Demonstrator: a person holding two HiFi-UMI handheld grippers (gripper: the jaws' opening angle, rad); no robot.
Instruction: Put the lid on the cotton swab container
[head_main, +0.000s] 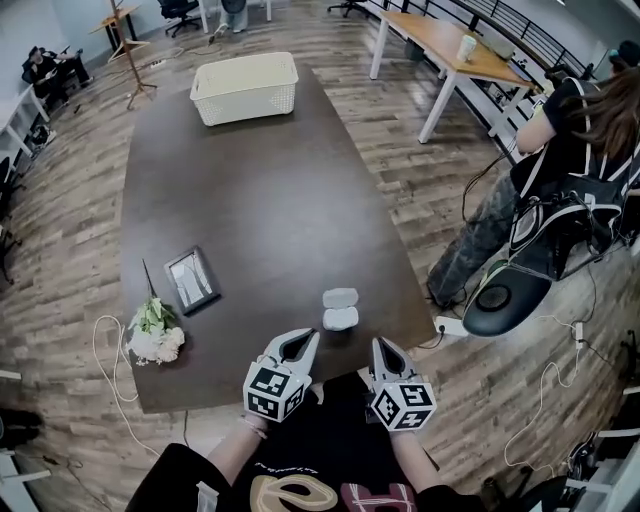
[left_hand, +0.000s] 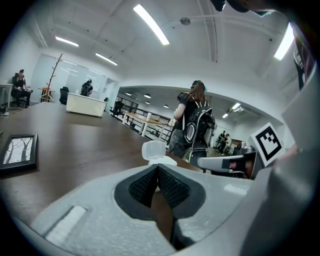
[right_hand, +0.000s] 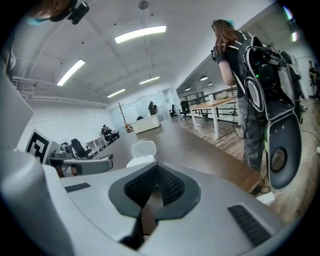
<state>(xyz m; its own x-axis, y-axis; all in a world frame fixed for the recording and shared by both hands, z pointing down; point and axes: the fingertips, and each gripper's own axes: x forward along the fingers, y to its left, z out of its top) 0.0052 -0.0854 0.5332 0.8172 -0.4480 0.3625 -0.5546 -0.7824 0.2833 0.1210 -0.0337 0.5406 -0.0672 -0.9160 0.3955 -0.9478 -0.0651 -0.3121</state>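
Observation:
The cotton swab container (head_main: 340, 319), an open white tub full of swabs, sits near the front right edge of the dark table (head_main: 250, 200). Its translucent lid (head_main: 340, 297) lies flat just beyond it, touching or nearly so. My left gripper (head_main: 308, 338) is shut and empty, its tips just left of the container. My right gripper (head_main: 381, 345) is also shut and empty, just to the container's right. In the left gripper view, the container (left_hand: 162, 160) and lid (left_hand: 154, 149) lie straight beyond the shut gripper (left_hand: 158, 167). The right gripper view shows the container (right_hand: 140, 161) and lid (right_hand: 143, 147) slightly left of the shut gripper (right_hand: 156, 167).
A white basket (head_main: 245, 88) stands at the table's far end. A picture frame (head_main: 192, 279) and a bunch of white flowers (head_main: 155, 330) lie at the front left. A person with a backpack (head_main: 560, 170) stands on the floor to the right, near a wooden desk (head_main: 450, 50).

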